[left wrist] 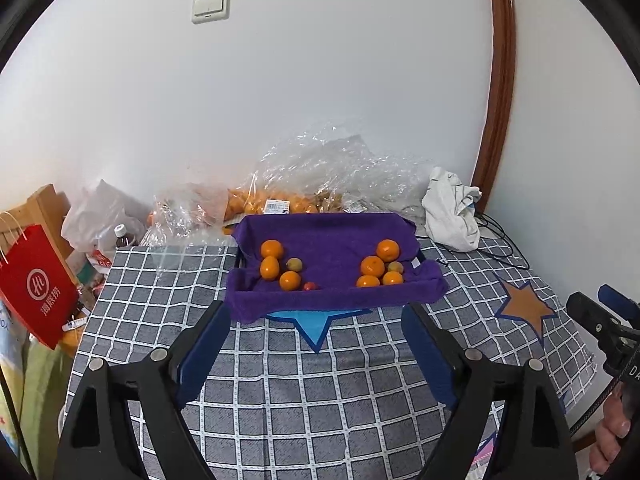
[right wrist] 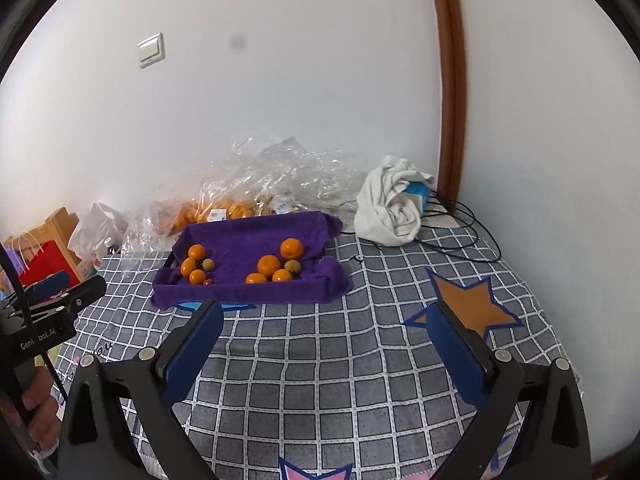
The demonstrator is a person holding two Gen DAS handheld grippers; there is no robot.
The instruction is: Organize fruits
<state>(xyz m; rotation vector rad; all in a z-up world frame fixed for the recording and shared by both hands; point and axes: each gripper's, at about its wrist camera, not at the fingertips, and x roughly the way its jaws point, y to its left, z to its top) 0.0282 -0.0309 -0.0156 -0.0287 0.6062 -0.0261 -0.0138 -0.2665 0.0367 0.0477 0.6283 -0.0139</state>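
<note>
Both hand-held grippers, left [left wrist: 316, 344] and right [right wrist: 328, 340], are held released and empty above the checked tabletop [left wrist: 360, 380]. Ahead of their fingers, two fruit groups [left wrist: 280, 268] [left wrist: 380, 266] are seen resting in the purple towel-lined tray [left wrist: 332, 300].

A towel-lined tray [left wrist: 336, 300] sat at the far middle of the table [left wrist: 320, 380]. Inside it, one fruit cluster [left wrist: 280, 266] lay at 9 o'clock and another [left wrist: 380, 266] at 3 o'clock, well apart. Behind the tray, at 12 o'clock, lay plastic bags [left wrist: 312, 176]; a crumpled cloth [left wrist: 452, 208] at 2 o'clock.
</note>
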